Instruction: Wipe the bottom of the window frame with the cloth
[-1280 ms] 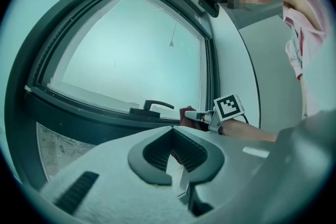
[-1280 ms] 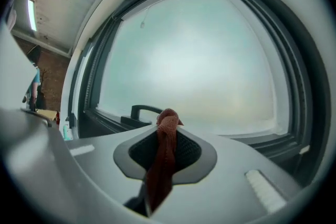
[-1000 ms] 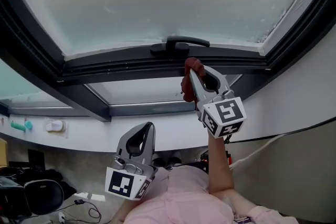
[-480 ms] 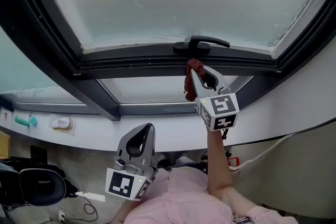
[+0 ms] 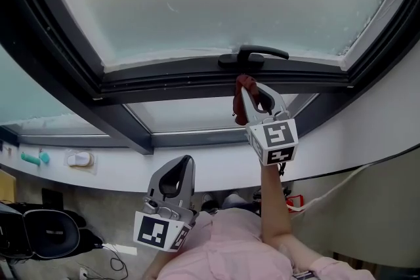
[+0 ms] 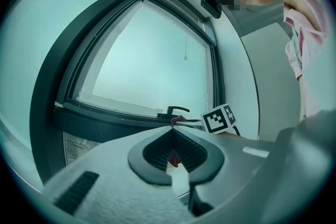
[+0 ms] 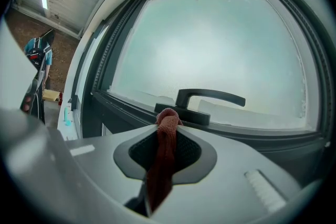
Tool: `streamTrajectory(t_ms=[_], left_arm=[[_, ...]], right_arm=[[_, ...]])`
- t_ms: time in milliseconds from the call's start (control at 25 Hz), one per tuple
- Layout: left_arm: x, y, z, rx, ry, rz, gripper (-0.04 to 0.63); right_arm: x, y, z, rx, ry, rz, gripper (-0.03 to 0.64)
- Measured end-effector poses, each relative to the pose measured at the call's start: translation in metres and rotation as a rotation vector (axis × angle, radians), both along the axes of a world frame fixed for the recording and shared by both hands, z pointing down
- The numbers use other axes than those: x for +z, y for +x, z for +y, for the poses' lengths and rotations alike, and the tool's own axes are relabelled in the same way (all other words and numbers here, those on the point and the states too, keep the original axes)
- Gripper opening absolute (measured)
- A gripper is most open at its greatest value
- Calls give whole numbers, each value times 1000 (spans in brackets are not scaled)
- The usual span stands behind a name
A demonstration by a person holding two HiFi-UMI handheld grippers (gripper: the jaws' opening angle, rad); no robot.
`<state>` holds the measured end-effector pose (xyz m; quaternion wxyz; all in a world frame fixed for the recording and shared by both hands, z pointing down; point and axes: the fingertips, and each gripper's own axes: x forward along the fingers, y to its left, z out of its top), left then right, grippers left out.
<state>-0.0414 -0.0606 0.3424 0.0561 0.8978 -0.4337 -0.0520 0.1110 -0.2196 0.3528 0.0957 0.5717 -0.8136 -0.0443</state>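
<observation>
Right gripper (image 5: 246, 92) raised just below window handle (image 5: 253, 56), jaws clamped on red cloth (image 5: 239, 109). Left gripper (image 5: 184, 164) held low, well below handle, jaws together, empty.

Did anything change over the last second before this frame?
The right gripper, shut on the red cloth, appears to have slid slightly left along the bottom window frame, ending under the handle. The left gripper stayed low, shut and empty.
</observation>
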Motion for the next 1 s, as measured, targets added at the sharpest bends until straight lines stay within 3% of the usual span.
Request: streamTrajectory(t_ms=[1000], left_arm=[[-2, 21, -2, 21, -2, -1, 0]], right_arm=[[-2, 26, 2, 32, -3, 45, 57]])
